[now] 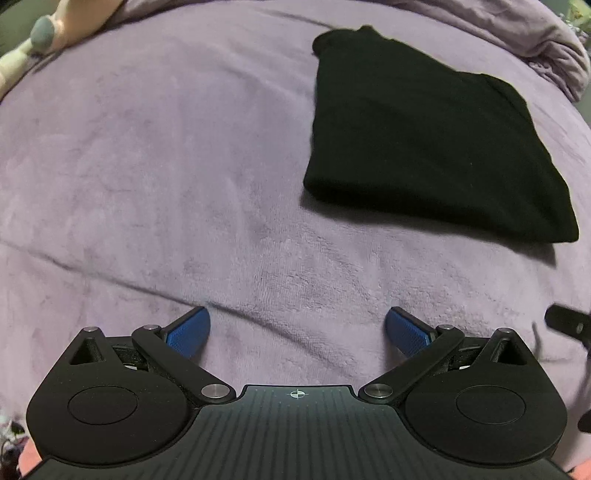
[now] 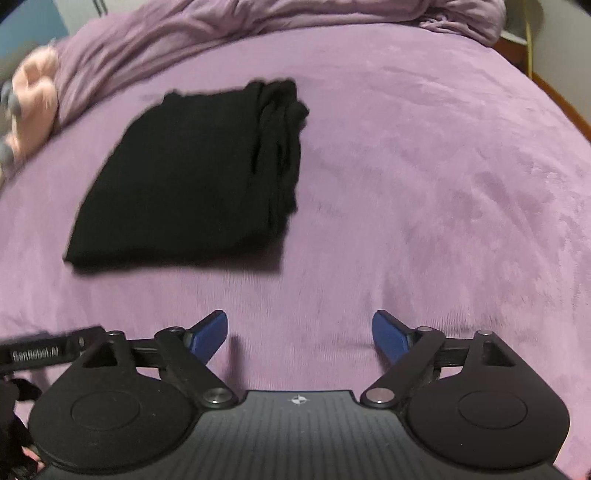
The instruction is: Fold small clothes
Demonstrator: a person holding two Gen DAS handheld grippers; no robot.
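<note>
1. Black garment (image 1: 424, 136) lies on the purple blanket (image 1: 166, 166), folded into a compact, roughly rectangular bundle with several layers stacked at one side; in the right wrist view those stacked edges show along its right side (image 2: 192, 173).
2. Its outline looks tidy and closed, with no sleeve or loose flap sticking out that I can make out, so the folding of this piece seems finished or very nearly so.
3. Left gripper (image 1: 297, 328) hangs over bare blanket, well short of the garment, its jaws spread wide with nothing between the blue pads (image 1: 190, 330).
4. Right gripper (image 2: 300, 334) is likewise over bare blanket below the garment, jaws wide and empty; neither tool touches the cloth.
5. A pink plush toy (image 2: 33, 96) sits at the far left edge of the bed, and a rumpled purple duvet (image 2: 258, 18) is bunched along the back.
6. No other small clothes are visible in either view, so whether more pieces wait elsewhere cannot be told. What may remain is a final smoothing or setting the bundle aside.
</note>
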